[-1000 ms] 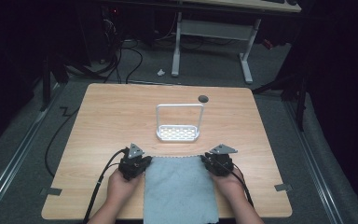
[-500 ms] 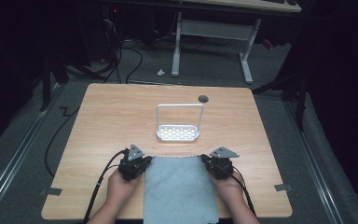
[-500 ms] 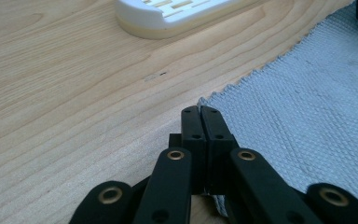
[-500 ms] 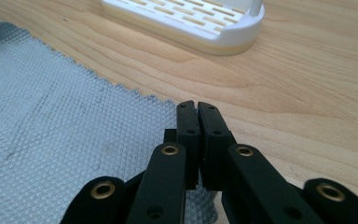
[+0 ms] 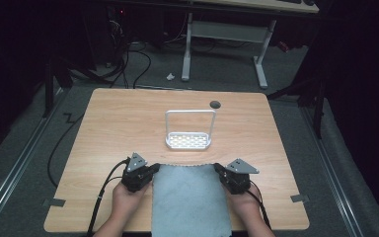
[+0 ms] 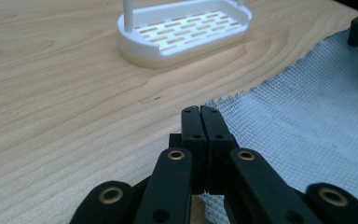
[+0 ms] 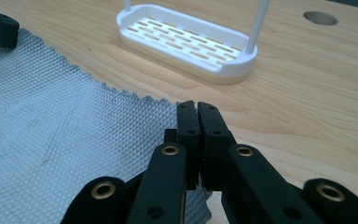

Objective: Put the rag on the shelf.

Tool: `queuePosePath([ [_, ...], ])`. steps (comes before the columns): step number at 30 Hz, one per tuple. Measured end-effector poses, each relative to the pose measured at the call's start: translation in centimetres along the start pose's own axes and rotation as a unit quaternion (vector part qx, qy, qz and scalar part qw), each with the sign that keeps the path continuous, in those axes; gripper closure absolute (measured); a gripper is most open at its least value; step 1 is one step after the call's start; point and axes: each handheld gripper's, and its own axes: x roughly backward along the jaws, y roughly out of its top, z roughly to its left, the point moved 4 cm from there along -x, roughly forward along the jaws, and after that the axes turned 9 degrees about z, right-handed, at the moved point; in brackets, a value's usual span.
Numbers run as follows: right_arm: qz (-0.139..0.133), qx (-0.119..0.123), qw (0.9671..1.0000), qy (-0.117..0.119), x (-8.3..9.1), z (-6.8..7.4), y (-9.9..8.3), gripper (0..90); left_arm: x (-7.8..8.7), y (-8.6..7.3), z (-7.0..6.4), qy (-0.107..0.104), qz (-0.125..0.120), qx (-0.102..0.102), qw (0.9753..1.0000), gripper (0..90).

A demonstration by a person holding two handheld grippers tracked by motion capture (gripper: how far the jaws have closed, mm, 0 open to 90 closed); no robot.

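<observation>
A grey woven cloth (image 5: pixel 190 202) lies flat at the table's front edge, between my two hands. My left gripper (image 5: pixel 154 169) sits at the cloth's far left corner. In the left gripper view its jaws (image 6: pixel 200 111) are pressed together on that corner of the cloth (image 6: pixel 307 107). My right gripper (image 5: pixel 217 169) is at the far right corner. There too the jaws (image 7: pixel 192 105) are shut, pinching the edge of the cloth (image 7: pixel 51 126). Both grippers rest low on the wooden table (image 5: pixel 118 128).
A white slotted rack (image 5: pixel 189 140) with a tall hoop handle stands just beyond the cloth, mid-table, also as the rack (image 6: pixel 186 32) and the rack (image 7: pixel 186 42). A round cable hole (image 5: pixel 215 104) is near the table's far edge. Cables trail from both grippers off the front.
</observation>
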Motion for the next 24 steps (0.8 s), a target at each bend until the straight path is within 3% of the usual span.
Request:
queuePosePath([
  [9, -0.031, -0.004, 0.9995, -0.001, 1.3, -0.2, 0.7, 89.2, 1.6, 0.8, 0.0, -0.009, -0.030, 0.012, 0.9994, 89.1],
  [19, -0.074, 0.011, 0.9971, -0.015, 3.6, 0.2, 2.3, 89.2, 3.7, 2.2, -1.1, -0.012, -0.072, -0.007, 0.9973, 89.1],
  [24, -0.101, 0.008, 0.9948, -0.009, 4.8, 0.1, 3.1, 89.2, 4.8, 2.9, -1.6, -0.008, -0.095, -0.019, 0.9953, 89.1],
])
